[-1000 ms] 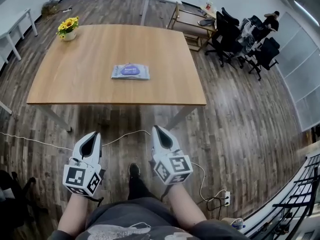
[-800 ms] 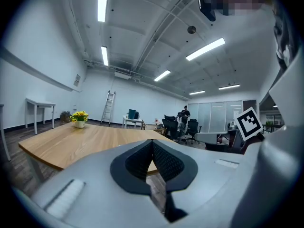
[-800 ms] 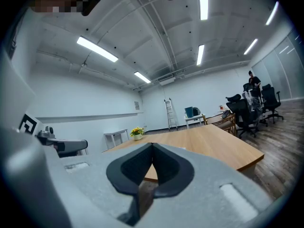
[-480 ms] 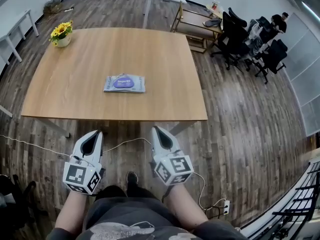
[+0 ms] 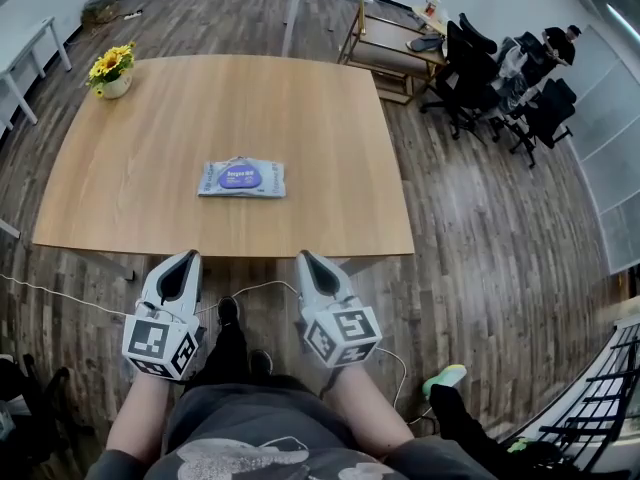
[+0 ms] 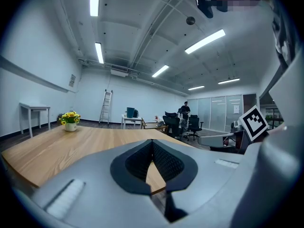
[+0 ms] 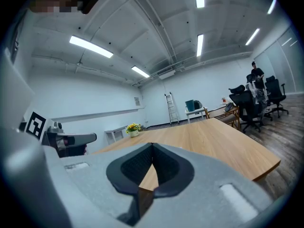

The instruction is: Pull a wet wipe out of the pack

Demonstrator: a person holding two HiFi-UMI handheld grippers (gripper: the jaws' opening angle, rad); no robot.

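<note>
Left fingers: you are holding the left gripper (image 5: 187, 259) with its jaws pressed together tip to tip, and nothing is sitting between them.
Right fingers: the right gripper (image 5: 305, 259) is likewise closed and is carrying nothing.
Pack: the wet wipe pack (image 5: 242, 179) is lying flat on the table (image 5: 340, 138), well ahead of both sets of fingertips and between their two lines, with the table's near edge lying between fingers and pack.
Step in hand: judging by this, you are standing at the reach-in stage, and neither gripper is touching the pack yet.
Doing it well: be opening the jaws before they are over the pack. Be pinning the pack's body with one gripper while the other is working at the purple oval (image 5: 240, 175), likely the flap, since a light pack is liable to lift with the wipe.
Pose: you are holding both grippers side by side, apart, pointing forward and only slightly down, with the left forearm (image 5: 140, 423) and right forearm (image 5: 365, 418) tucked close to your body.
</note>
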